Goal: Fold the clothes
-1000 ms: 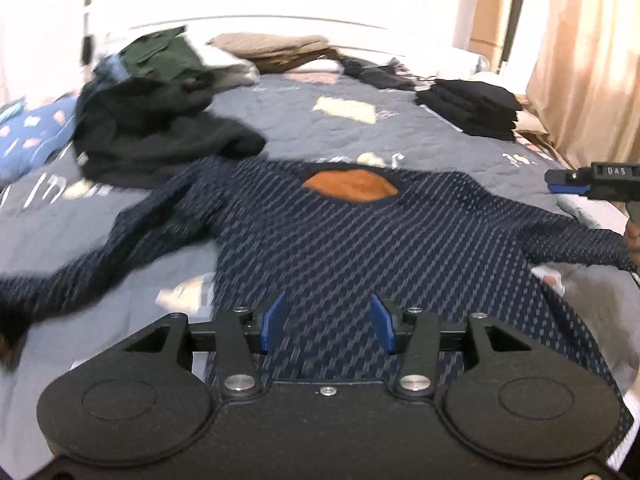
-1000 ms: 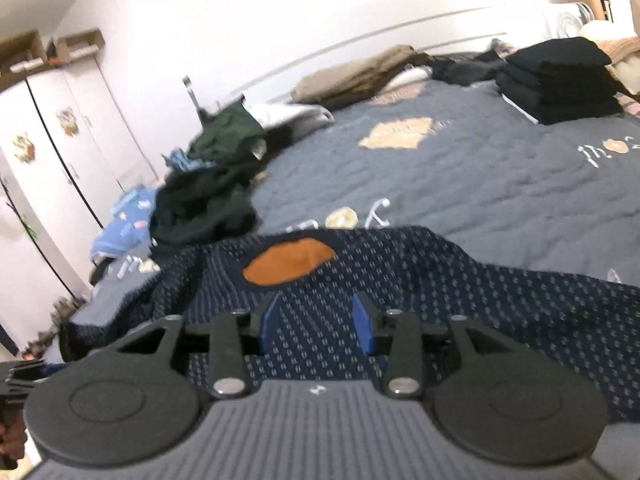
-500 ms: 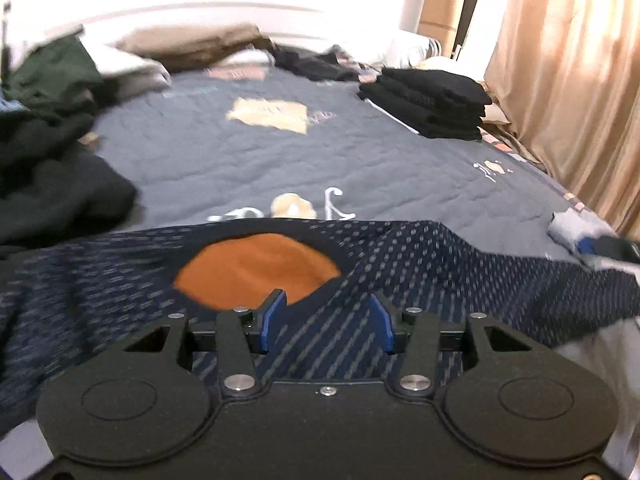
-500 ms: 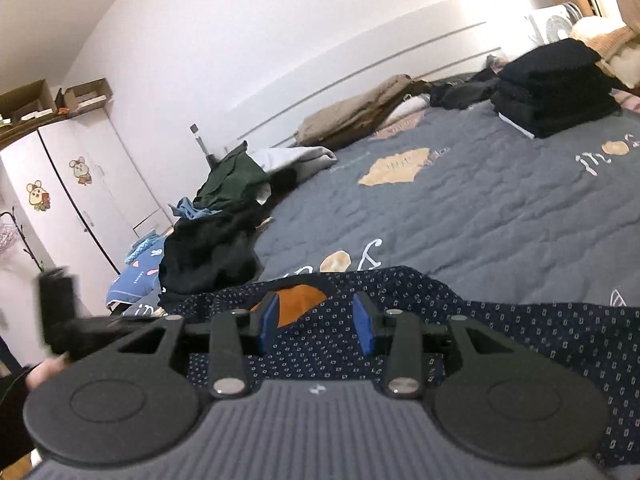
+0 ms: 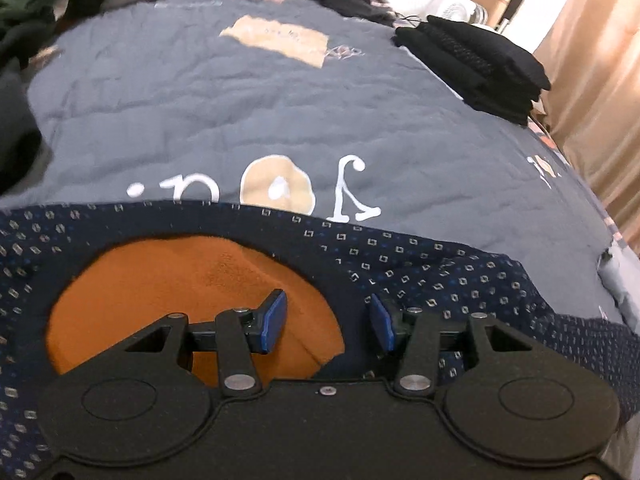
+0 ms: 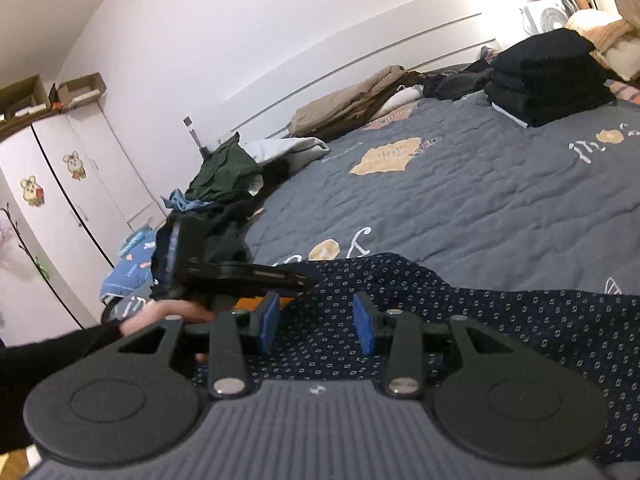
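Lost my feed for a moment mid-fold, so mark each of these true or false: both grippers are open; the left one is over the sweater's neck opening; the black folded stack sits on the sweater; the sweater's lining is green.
1. Both the left gripper and the right gripper are open. True.
2. The left gripper is over the neck opening of the navy sweater. True.
3. The black folded stack sits on the sweater. False: it lies apart, far across the grey quilt.
4. The lining is green. False: orange.

A white wall [image 6: 240, 40] is rising behind the bed [image 6: 500, 208], a white wardrobe [image 6: 60, 184] is standing at its left, and peach curtains [image 5: 592, 80] are glowing with daylight.
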{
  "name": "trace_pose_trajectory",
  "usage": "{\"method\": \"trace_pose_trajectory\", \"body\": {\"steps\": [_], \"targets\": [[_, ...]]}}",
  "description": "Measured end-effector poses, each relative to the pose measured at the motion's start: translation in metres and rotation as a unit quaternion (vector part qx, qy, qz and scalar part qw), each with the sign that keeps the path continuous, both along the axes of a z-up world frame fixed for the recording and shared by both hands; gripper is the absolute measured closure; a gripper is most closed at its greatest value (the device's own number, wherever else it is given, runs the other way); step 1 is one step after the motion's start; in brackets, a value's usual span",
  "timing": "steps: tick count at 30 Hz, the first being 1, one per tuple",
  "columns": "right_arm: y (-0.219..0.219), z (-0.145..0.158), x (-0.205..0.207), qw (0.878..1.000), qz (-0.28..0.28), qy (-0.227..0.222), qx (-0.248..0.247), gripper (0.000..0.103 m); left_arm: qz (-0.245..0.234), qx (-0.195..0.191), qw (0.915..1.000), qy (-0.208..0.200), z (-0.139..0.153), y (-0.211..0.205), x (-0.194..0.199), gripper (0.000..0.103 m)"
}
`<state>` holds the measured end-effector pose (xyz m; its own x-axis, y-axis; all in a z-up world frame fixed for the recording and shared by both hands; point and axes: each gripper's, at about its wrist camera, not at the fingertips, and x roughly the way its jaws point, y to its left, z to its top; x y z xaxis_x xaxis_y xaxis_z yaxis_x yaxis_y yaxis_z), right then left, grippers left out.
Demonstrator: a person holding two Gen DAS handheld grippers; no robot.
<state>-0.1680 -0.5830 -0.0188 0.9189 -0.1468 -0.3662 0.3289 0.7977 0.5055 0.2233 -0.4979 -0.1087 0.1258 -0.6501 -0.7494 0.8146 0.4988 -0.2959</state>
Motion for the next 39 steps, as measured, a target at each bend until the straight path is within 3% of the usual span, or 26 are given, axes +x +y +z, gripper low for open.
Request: {"method": "trace_pose_trajectory", "body": {"steps": [9,10,12,14,18,21,27,32,39], "targets": [[0.004,0.002,0.001,1.0,0.004,-0.023,0.015,0.064,-0.004,-0.011,0.9999,-0.005,-0.002,-0.01,-0.002,0.058],[0.005,0.002,0.002,1.0,0.003,-0.024,0.014,0.064,-0.006,-0.008,0.9999,-0.01,-0.002,-0.012,-0.003,0.06],[0.006,0.002,0.003,1.0,0.003,-0.022,0.012,0.063,-0.013,0.005,0.9998,-0.016,-0.003,-0.018,-0.004,0.079],[0.006,0.002,0.003,1.0,0.001,-0.022,0.011,0.064,-0.023,0.01,0.9995,-0.018,-0.005,-0.023,-0.006,0.087],[0.005,0.001,0.003,1.0,-0.002,-0.022,0.011,0.063,-0.028,0.009,0.9991,-0.03,-0.007,-0.027,-0.01,0.089],[0.004,0.001,0.002,1.0,-0.007,-0.025,0.012,0.063,-0.02,-0.006,0.9987,-0.047,-0.003,-0.026,-0.01,0.097],[0.002,0.001,-0.001,0.999,-0.021,-0.03,0.016,0.063,0.006,-0.05,0.9956,-0.078,0.025,-0.036,0.002,0.098],[0.0,-0.001,0.0,0.999,-0.023,-0.026,0.016,0.063,-0.006,-0.039,0.9932,-0.109,0.033,-0.07,0.008,0.099],[-0.003,-0.003,-0.002,0.999,-0.027,-0.023,0.019,0.063,0.025,-0.026,0.9902,-0.135,0.026,-0.094,0.016,0.099]]}}
